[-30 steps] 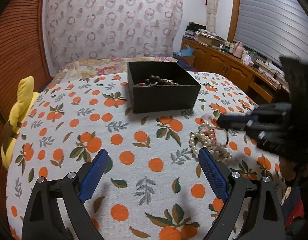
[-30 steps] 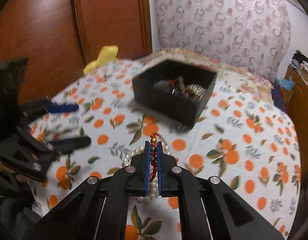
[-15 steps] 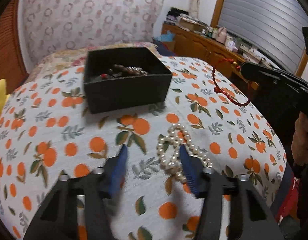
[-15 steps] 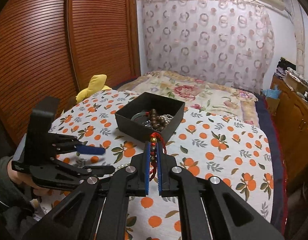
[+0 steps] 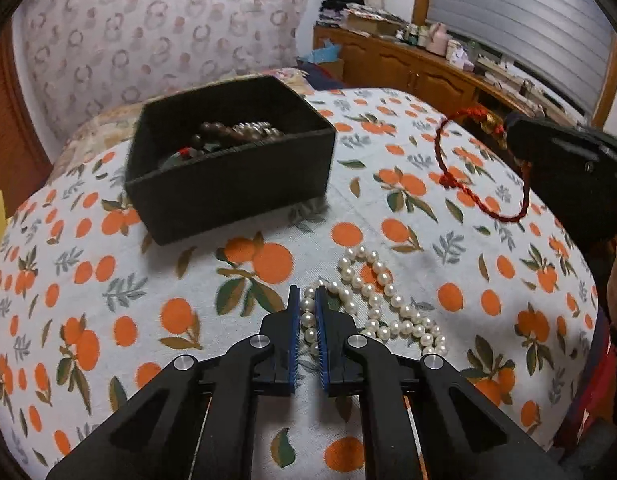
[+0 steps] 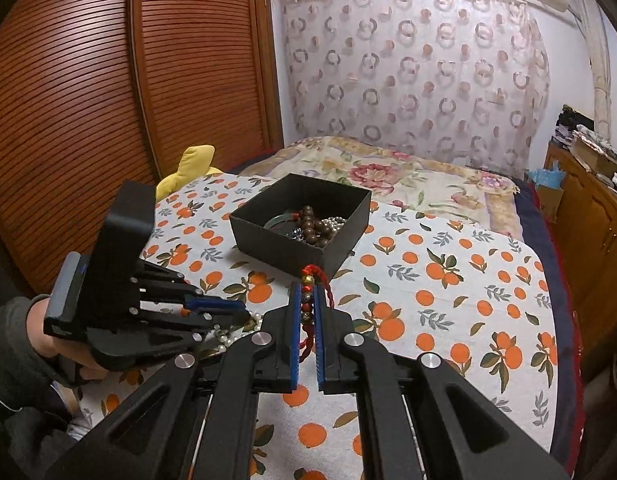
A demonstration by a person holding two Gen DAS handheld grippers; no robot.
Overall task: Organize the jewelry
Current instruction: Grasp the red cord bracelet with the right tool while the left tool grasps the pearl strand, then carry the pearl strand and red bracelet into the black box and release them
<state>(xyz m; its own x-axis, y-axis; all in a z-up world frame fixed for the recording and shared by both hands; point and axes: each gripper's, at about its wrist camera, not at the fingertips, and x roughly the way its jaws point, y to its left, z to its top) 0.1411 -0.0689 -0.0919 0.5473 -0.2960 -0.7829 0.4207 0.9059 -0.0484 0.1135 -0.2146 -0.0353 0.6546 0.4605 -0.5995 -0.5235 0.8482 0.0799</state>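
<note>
Closest to me, the left gripper (image 5: 307, 300) sits low over the bed with its blue-padded fingers pinched on a strand of the pearl necklace (image 5: 382, 304), a column of pearls showing in the narrow gap between the pads. The rest of the necklace lies in loose loops on the orange-print cloth (image 5: 156, 280), trailing off to the right of the fingers.

The right gripper (image 6: 307, 300) is held up above the cloth, its fingers clamped on the red cord bracelet (image 6: 308, 308); gold and dark beads sit stacked between the pads, and a red knot sticks out just past the tips. From the left wrist view the cord's red loop (image 5: 484, 184) hangs free in the air below that gripper, off to the right and clear of the pearls.

A little farther on, the black box (image 5: 228, 184) rests on the cloth with its top open. Inside it lie brown wooden beads (image 6: 310, 226), some silvery beads and a dark bangle, all in a tangle.

To the left of the box a yellow plush toy (image 6: 188, 168) leans at the edge of the bed. Behind it stands the wooden slatted wardrobe door (image 6: 108, 100), and at the far end a ring-patterned curtain (image 6: 420, 76) covers the wall.
</note>
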